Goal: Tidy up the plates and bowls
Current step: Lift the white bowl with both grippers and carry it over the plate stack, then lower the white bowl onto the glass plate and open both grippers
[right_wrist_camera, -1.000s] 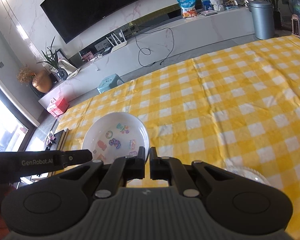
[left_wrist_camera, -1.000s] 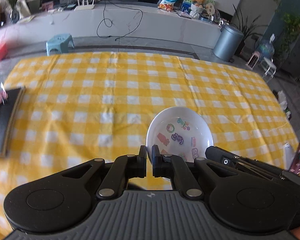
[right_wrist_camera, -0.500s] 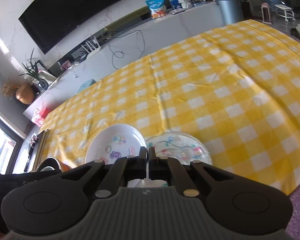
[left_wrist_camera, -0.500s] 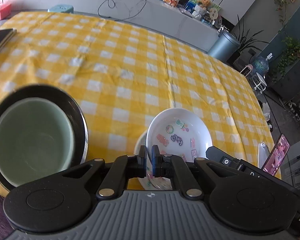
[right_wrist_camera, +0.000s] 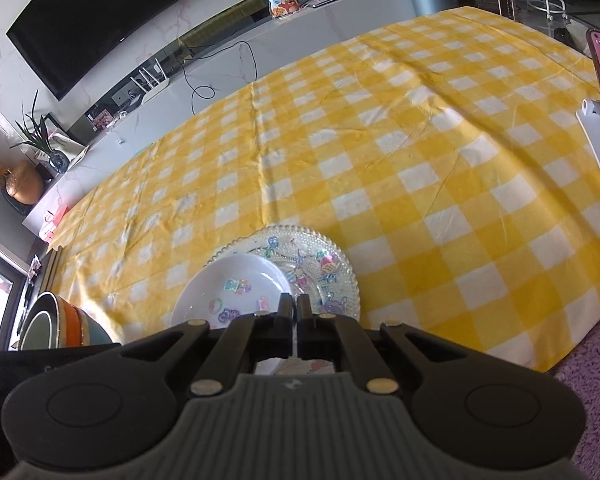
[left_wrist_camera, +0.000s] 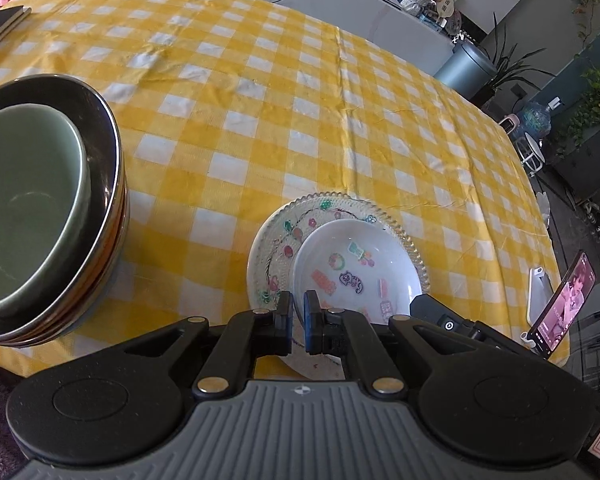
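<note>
The white bowl point(left_wrist_camera: 354, 268) with coloured stickers is held at its near rim by both grippers. The left gripper point(left_wrist_camera: 298, 322) is closed on the rim at the bowl's left near side, and the right gripper point(right_wrist_camera: 294, 320) is clamped on the rim at its right near side, so the bowl lies straight ahead of both, tilted a little away. Neither hand is clearly nearer. Directly under the bowl the patterned glass plate point(right_wrist_camera: 320, 264) is seen on the yellow checked tablecloth point(left_wrist_camera: 260, 120); whether the bowl already touches it cannot be told. The bowl is round, so no long axis matters; only the descent onto the plate remains, as it is judged. To the left, a stack of bowls point(left_wrist_camera: 40, 208) stands well apart. Compared with one second ago, the bowl has been carried over the plate, and the stack has come into view.
</note>
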The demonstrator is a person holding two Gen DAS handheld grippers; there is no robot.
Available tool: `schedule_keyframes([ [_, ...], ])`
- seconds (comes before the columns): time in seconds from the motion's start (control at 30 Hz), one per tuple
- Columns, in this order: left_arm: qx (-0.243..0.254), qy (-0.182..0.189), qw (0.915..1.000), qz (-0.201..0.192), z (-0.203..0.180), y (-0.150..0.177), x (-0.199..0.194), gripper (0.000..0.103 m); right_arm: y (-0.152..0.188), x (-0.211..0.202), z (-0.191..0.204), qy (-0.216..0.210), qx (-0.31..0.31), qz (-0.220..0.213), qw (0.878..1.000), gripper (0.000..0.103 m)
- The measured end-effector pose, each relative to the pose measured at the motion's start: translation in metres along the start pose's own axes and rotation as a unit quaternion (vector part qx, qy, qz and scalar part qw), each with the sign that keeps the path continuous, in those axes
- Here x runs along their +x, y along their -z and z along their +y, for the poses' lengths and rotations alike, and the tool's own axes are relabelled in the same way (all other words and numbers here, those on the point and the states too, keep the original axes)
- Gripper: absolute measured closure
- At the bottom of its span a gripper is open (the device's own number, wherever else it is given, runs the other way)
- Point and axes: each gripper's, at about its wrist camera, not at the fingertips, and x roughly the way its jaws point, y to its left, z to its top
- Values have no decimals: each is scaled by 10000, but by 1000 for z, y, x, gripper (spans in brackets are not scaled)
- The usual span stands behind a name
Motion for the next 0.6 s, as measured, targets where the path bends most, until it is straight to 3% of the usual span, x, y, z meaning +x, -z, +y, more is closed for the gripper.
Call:
schedule_keyframes([
  [0.6,427,-172,9989,-47,-10,-1,17,97,1,17,-5,134,8,83,9999,103],
])
